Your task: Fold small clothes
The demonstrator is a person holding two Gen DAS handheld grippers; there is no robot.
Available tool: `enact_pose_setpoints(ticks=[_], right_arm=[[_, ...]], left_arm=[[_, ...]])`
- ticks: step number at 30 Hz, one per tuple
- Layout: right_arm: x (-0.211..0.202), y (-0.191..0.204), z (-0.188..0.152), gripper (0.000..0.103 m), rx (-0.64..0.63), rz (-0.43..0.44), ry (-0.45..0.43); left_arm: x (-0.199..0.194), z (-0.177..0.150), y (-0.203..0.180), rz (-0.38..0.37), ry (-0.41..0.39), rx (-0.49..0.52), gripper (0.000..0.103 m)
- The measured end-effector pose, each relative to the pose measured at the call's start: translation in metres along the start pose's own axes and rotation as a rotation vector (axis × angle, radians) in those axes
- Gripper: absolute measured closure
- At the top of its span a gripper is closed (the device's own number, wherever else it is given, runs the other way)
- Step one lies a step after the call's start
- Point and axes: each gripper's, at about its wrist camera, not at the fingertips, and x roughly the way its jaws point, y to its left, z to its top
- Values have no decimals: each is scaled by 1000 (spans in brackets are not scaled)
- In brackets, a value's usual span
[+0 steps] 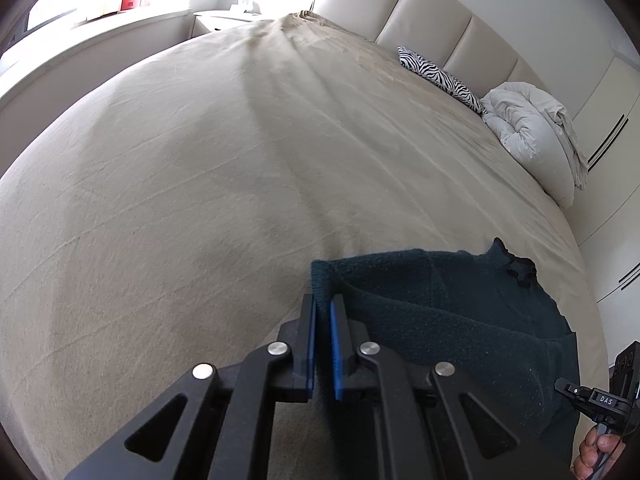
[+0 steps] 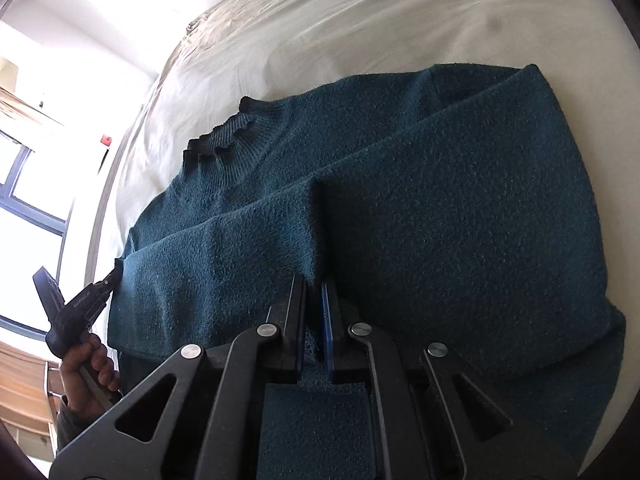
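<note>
A dark teal knitted sweater (image 2: 440, 208) lies on the beige bed (image 1: 200, 200), its sides folded inward and its collar (image 2: 224, 136) toward the bed's far side. My left gripper (image 1: 323, 300) is shut on a folded edge of the sweater (image 1: 460, 312) at its corner. My right gripper (image 2: 314, 280) is shut on a fold of the sweater running down its middle. The left gripper also shows in the right wrist view (image 2: 114, 276), pinching the sweater's edge. The right gripper's body shows in the left wrist view (image 1: 600, 396) at the lower right.
A zebra-print cushion (image 1: 440, 78) and a bundled white duvet (image 1: 536, 132) lie by the padded headboard (image 1: 424, 12). A nightstand (image 1: 224, 20) stands beyond the bed's far corner. White wardrobes (image 1: 616, 128) stand on the right. Windows (image 2: 36, 184) are beyond the bed.
</note>
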Motion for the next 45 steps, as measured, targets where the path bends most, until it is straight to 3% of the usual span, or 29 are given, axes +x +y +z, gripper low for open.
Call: enact_pose_setpoints(ticks=[6,9,12,14,16,24,28,30,38,42,45], right_arm=[[12,-12,5,97,29,45,21],[4,-14,3,94,61,80,9],[-9,-16,-1,80,102,102,-25],[-19,-16,-5,62,128,118,-47],[-27,-11,-9,59,134,135,-71],[-12,11,-21,62,12,48,-7],[-14,1,-20,86,14,5,-2],[-14,-3,-19,89,5,-6,0],[-24,8,-20,89,-29,-66,-25],[-43,19,-20,86,-45,11,-101],[-23,20,-21,86,-63,-9,-46]], left_arm=[[-6,0,7,-25,14,-15,88],[-28,-6,8,10,-15,-4,74],[-46,-16,7,-2,-7,-3,70],[-53,-25,1,24,14,23,70],[-55,-36,-7,41,32,56,68],[-40,-59,-26,157,38,194,61],[-41,-73,-34,227,1,295,61],[-41,-75,-30,225,-4,296,61],[-39,-77,-27,217,-18,307,60],[-39,-78,-28,215,-31,307,60],[-40,-79,-26,204,-31,298,59]])
